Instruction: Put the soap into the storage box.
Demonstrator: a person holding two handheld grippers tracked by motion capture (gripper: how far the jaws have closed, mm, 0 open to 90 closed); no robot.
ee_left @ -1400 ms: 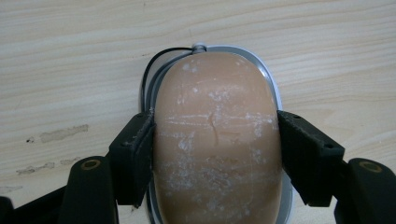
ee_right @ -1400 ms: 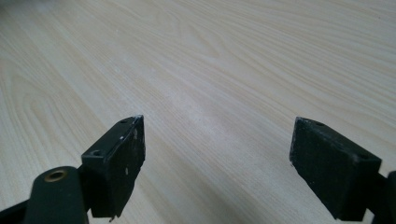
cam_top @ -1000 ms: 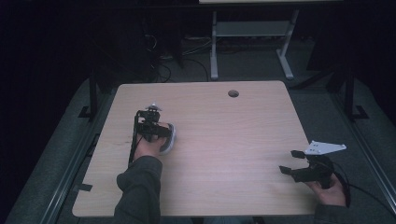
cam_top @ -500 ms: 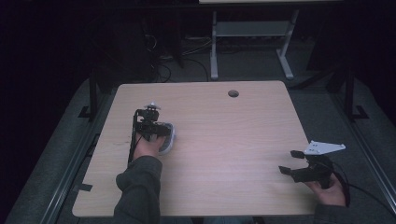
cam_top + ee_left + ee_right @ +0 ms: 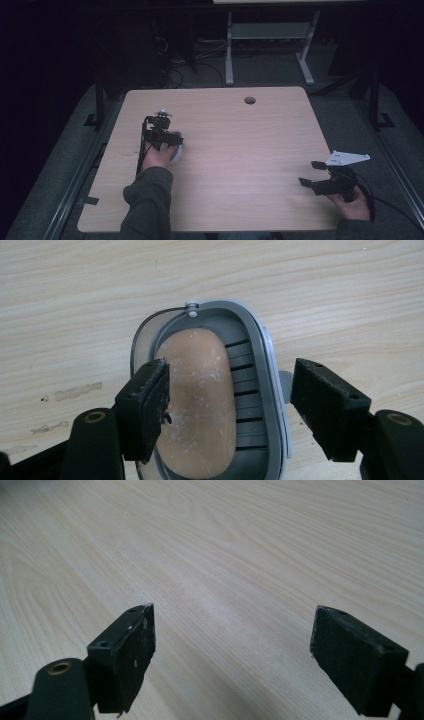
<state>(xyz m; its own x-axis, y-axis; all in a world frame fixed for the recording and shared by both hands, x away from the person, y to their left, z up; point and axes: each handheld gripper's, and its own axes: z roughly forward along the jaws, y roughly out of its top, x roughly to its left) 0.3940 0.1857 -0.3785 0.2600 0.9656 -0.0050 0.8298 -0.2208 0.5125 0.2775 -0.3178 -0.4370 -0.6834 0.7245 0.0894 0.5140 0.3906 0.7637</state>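
The left hand-held gripper point(image 5: 230, 410), jaws released, straddles the soap point(image 5: 200, 405) in its dish point(image 5: 270, 390); likely slippery, best pinched across its long sides.

From my feed the room was pretty dark: grey carpet floor point(image 5: 60, 165), light wood table point(image 5: 240, 130), white metal stand point(image 5: 270, 40) behind.

Left tongs point(image 5: 230, 405) spread wide, pointing down; right tongs point(image 5: 232, 655) spread, low.
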